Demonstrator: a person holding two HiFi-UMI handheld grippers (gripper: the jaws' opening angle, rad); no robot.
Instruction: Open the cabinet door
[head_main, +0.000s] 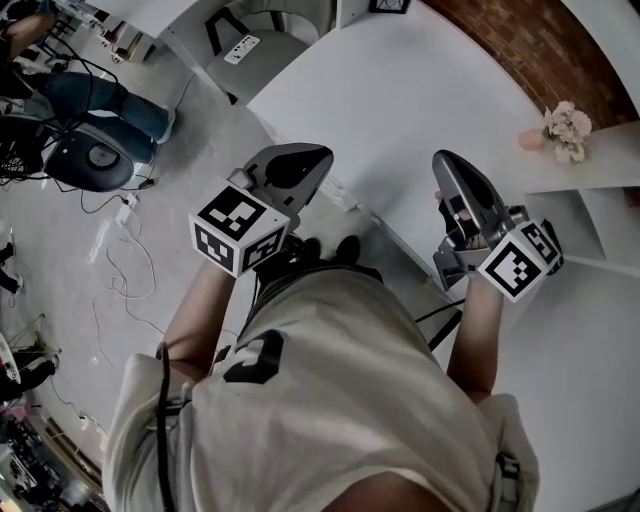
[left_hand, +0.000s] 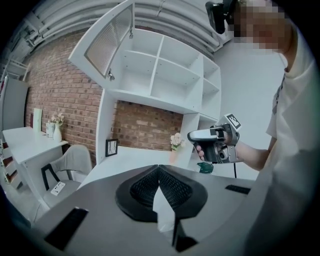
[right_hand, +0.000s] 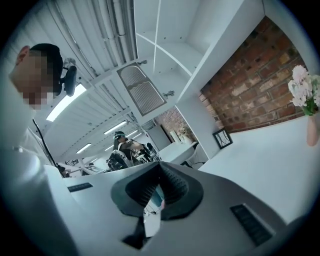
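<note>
Cabinet door (left_hand: 107, 42) hangs open, high at the far left of the shelving. Left gripper (left_hand: 159, 169) and right gripper (right_hand: 158, 166) have their jaws together on nothing, near the desk (head_main: 400, 110). Risk, as I judge it: a careless arm swing could tip the flower vase (head_main: 566, 132). No legible writing, only square markers.
</note>
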